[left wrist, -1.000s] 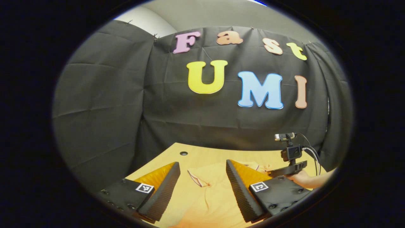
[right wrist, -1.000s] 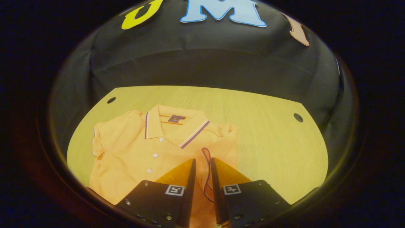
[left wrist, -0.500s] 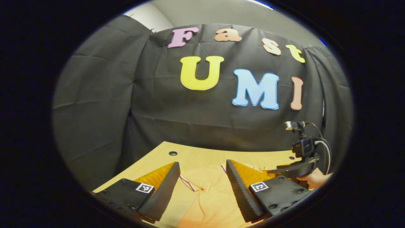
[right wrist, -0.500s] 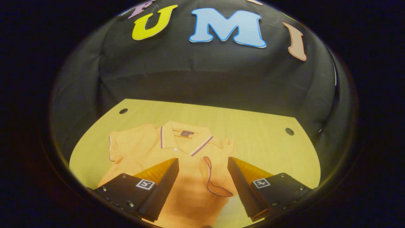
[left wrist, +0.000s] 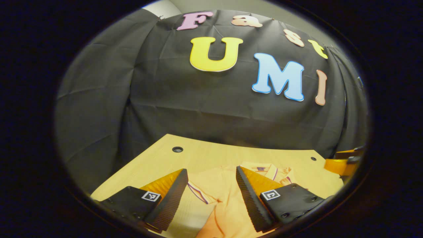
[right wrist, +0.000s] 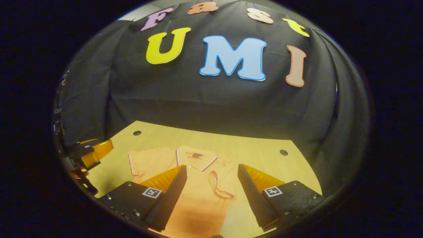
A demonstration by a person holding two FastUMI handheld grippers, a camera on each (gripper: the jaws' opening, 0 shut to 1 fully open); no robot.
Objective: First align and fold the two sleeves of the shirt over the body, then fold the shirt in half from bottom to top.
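my right gripper (right wrist: 211, 188) is spread wide and holds nothing; a second ago its jaws were pressed nearly together on the trimmed cuff of the right sleeve (right wrist: 220, 185). i have let that cuff go and drawn back and up, so the sleeve now lies folded over the body of the shirt (right wrist: 195, 198), its dark-edged hem curling just right of the button placket. my left gripper (left wrist: 211, 190) is spread as well, empty, hovering over the shirt's other side. it has lifted and tipped down since a moment ago, so the collar (left wrist: 264, 168) and the left sleeve (left wrist: 198, 193), flat and unfolded, come into its view. the shirt lies face up on the wooden table (right wrist: 251, 145), collar toward the booth wall. i judge one sleeve done. the left sleeve comes next, and it needs to match the first before the bottom-to-top fold.
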